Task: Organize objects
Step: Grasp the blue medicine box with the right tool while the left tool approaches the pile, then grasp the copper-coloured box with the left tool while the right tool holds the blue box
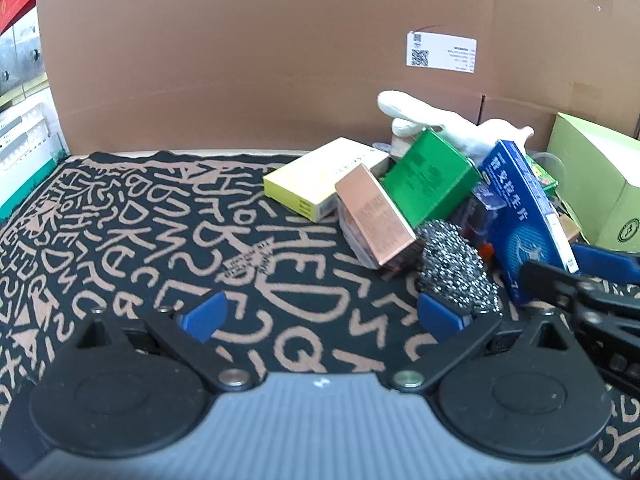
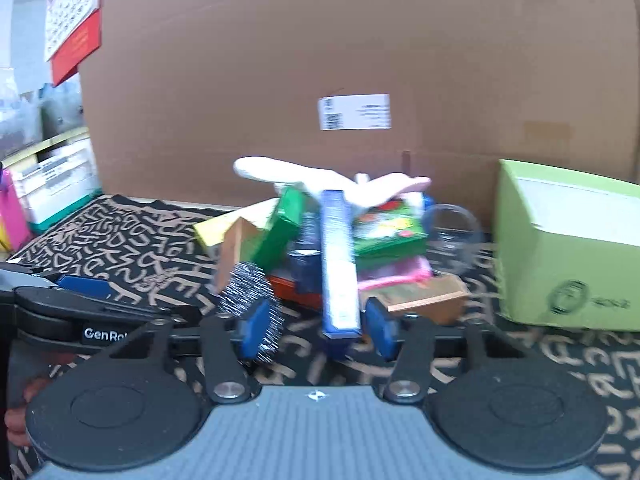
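Right claw [image 2: 312,328] wide, straddling upright blue box [image 2: 338,264]: light, stiff card; pinch flat faces. Left claw [image 1: 320,316] wide, empty.

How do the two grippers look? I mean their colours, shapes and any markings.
Both the left gripper and the right gripper have a ribbed grey body, two round black discs, black linkage arms with silver rivets, and blue ribbed finger pads. White "GenRo" lettering marks one black arm. No cables show.
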Tool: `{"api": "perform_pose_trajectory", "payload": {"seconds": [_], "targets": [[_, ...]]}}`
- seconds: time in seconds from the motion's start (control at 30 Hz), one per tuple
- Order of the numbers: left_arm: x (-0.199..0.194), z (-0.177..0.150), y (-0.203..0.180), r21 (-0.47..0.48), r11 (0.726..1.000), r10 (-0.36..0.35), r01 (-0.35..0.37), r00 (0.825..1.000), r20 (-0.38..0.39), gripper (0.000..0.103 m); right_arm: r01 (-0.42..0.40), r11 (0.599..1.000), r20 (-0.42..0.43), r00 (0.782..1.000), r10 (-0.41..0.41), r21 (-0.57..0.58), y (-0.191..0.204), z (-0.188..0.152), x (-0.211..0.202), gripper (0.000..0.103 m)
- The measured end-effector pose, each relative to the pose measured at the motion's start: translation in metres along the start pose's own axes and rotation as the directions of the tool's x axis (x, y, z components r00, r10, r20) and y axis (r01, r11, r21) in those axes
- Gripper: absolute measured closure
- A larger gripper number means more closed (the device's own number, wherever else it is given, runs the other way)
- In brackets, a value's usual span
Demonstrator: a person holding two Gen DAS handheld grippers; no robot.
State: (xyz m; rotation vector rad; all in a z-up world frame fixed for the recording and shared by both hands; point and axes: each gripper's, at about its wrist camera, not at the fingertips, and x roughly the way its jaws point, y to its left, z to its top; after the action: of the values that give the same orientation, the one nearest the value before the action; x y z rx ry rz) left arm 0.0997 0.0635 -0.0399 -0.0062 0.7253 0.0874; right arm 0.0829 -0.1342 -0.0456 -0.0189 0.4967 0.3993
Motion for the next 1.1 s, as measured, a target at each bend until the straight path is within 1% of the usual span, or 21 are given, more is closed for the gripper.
{"api": "perform_pose_trajectory", "payload": {"seconds": [0.07, 0.13, 0.2, 0.27, 0.37, 0.43, 0.5, 0.57, 0.63, 0.7, 0.87, 0.93, 0.97, 1.0, 1.03, 1.07, 1.1], "targets": [[0.001, 0.002, 0.003, 0.000, 1.000, -0.001, 0.001, 1.000, 0.001, 0.000, 0.016, 0.999, -0.011, 1.000, -0.016, -0.039, 0.008, 0.002, 0.010, 0.063], [0.002, 0.005, 0.005, -0.002, 1.000, -0.023, 0.023, 1.000, -0.001, 0.000, 0.036, 0.997, -0.020, 0.999, -0.038, -0.073, 0.012, 0.001, 0.016, 0.076], [0.003, 0.008, 0.005, -0.008, 0.998, -0.057, 0.057, 0.998, -0.001, 0.000, 0.055, 0.995, -0.024, 0.998, -0.057, -0.080, 0.011, -0.001, 0.016, 0.080], [0.003, 0.012, 0.003, -0.006, 0.996, -0.087, 0.087, 0.996, 0.010, 0.000, 0.054, 0.997, -0.033, 0.998, -0.056, -0.058, 0.003, -0.001, 0.013, 0.082], [0.009, 0.019, -0.003, 0.021, 0.991, -0.136, 0.135, 0.990, 0.028, 0.000, 0.056, 0.998, -0.042, 0.997, -0.058, -0.036, -0.006, -0.004, -0.001, 0.083], [0.019, 0.029, -0.005, 0.016, 0.993, -0.121, 0.120, 0.992, 0.020, 0.000, 0.052, 0.998, -0.055, 0.997, -0.053, -0.023, -0.012, -0.008, -0.012, 0.083], [0.028, 0.039, -0.001, -0.019, 0.992, -0.123, 0.124, 0.992, 0.020, 0.000, 0.040, 0.999, -0.065, 0.997, -0.040, -0.003, -0.016, -0.012, -0.019, 0.083], [0.038, 0.048, 0.002, -0.054, 0.990, -0.127, 0.127, 0.992, 0.011, 0.000, 0.049, 0.999, -0.072, 0.996, -0.049, -0.002, -0.018, -0.014, -0.024, 0.083], [0.050, 0.055, 0.003, -0.085, 0.991, -0.104, 0.103, 0.995, -0.005, 0.003, 0.059, 0.998, -0.072, 0.996, -0.060, -0.010, -0.018, -0.016, -0.026, 0.083], [0.062, 0.058, 0.002, -0.083, 0.993, -0.087, 0.084, 0.996, -0.029, 0.010, 0.058, 0.998, -0.076, 0.995, -0.058, -0.006, -0.019, -0.018, -0.027, 0.083], [0.080, 0.058, -0.002, -0.103, 0.990, -0.106, 0.099, 0.992, -0.061, 0.010, 0.067, 0.998, -0.081, 0.994, -0.067, -0.006, -0.019, -0.021, -0.027, 0.083], [0.086, 0.058, -0.007, -0.099, 0.989, -0.119, 0.111, 0.990, -0.077, 0.014, 0.072, 0.997, -0.076, 0.994, -0.072, -0.009, -0.019, -0.018, -0.026, 0.082], [0.089, 0.057, -0.010, -0.088, 0.988, -0.134, 0.127, 0.987, -0.088, 0.022, 0.073, 0.997, -0.074, 0.995, -0.073, -0.012, -0.018, -0.017, -0.024, 0.082], [0.090, 0.056, -0.014, -0.065, 0.990, -0.131, 0.125, 0.988, -0.086, 0.026, 0.073, 0.997, -0.071, 0.995, -0.074, -0.013, -0.019, -0.015, -0.021, 0.082], [0.089, 0.055, -0.019, -0.028, 0.994, -0.110, 0.108, 0.991, -0.083, 0.028, 0.073, 0.997, -0.069, 0.995, -0.074, -0.012, -0.019, -0.013, -0.018, 0.082], [0.088, 0.053, -0.023, -0.005, 0.993, -0.116, 0.116, 0.991, -0.073, 0.039, 0.072, 0.997, -0.069, 0.995, -0.073, -0.008, -0.019, -0.011, -0.015, 0.082], [0.086, 0.052, -0.026, 0.007, 0.991, -0.136, 0.137, 0.988, -0.076, 0.047, 0.073, 0.997, -0.071, 0.995, -0.072, 0.000, -0.020, -0.010, -0.011, 0.082]]}}
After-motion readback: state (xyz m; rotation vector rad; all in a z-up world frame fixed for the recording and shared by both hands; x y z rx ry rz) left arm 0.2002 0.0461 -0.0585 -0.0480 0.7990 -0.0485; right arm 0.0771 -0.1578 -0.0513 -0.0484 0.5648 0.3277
